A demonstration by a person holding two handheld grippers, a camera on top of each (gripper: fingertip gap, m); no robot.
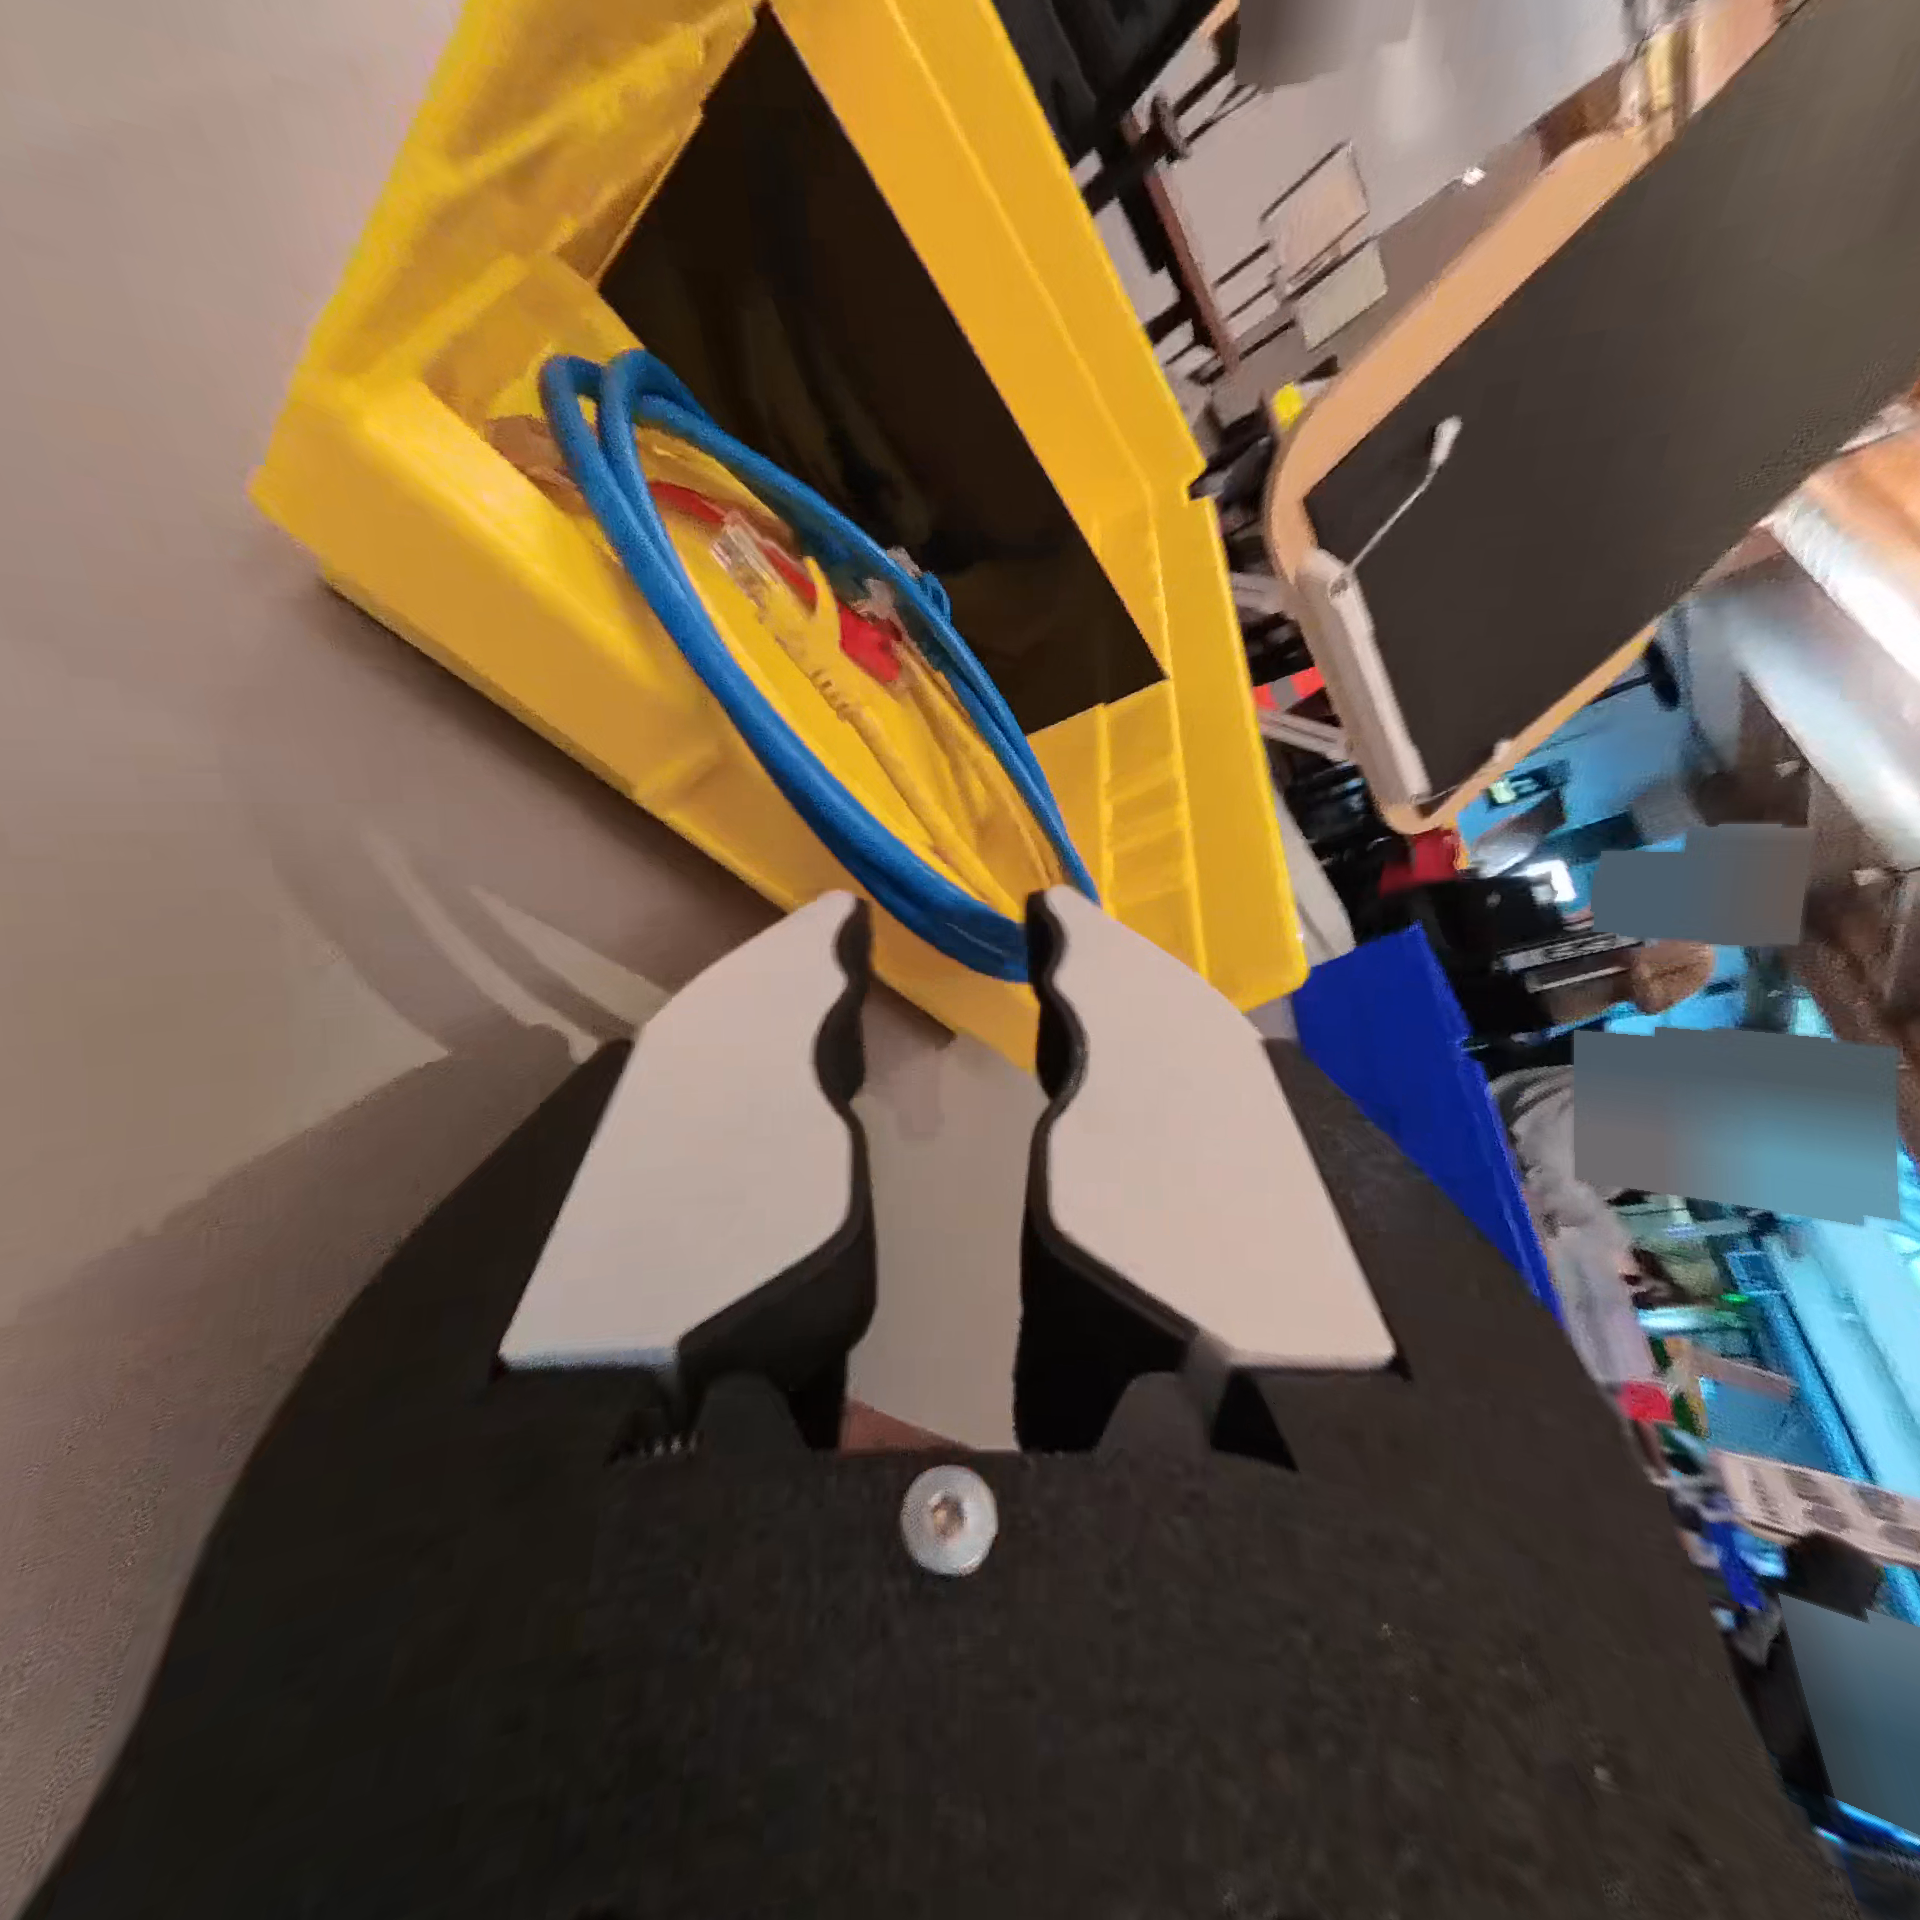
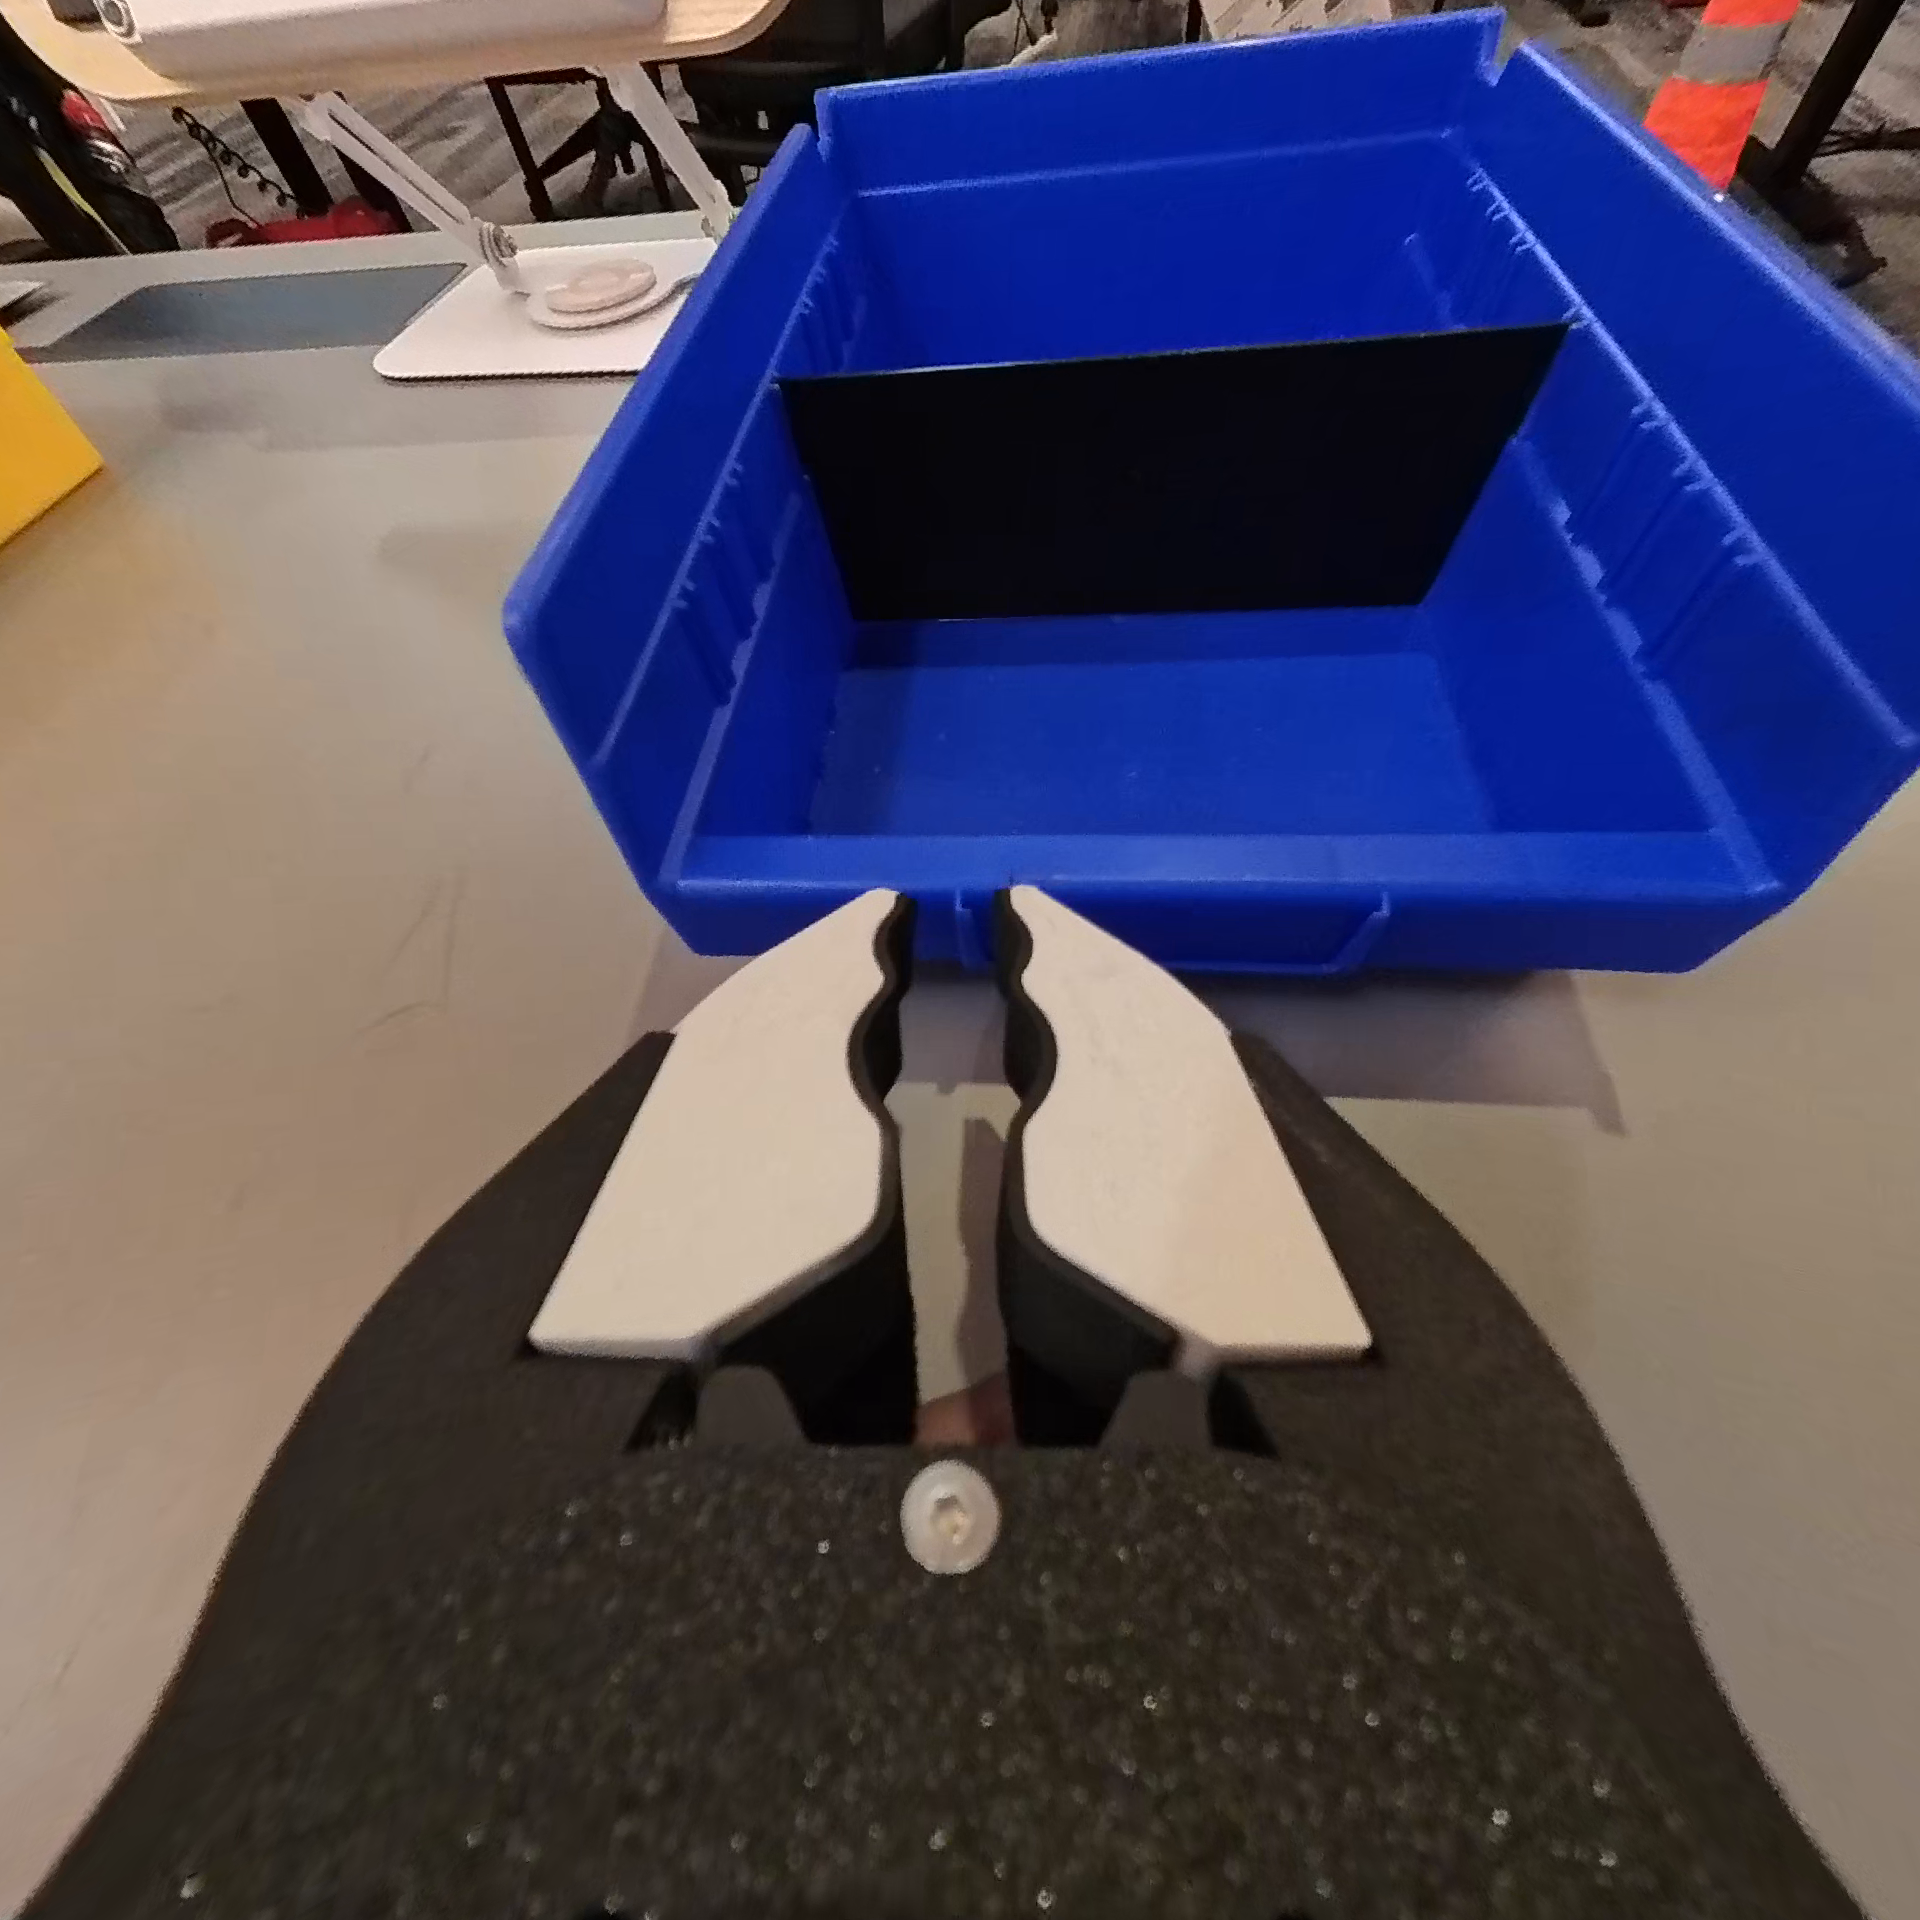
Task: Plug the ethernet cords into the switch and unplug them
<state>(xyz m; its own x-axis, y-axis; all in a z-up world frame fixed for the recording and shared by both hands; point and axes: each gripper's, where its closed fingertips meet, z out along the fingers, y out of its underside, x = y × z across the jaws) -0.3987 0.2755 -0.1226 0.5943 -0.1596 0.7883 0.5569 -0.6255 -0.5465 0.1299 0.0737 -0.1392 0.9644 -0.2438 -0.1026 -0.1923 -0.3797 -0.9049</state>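
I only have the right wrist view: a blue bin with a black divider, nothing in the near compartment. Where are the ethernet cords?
Observer: In the left wrist view, coiled blue cords lie in a yellow bin.
Operator: Only blue ones?
Observer: No, a yellow cord and a red cord lie within the coil, clear plugs showing.
Operator: Is the left gripper holding any?
Observer: No. The left gripper is open, right at the blue loop but not clamped on it.
Operator: A switch?
Observer: None visible in either view.
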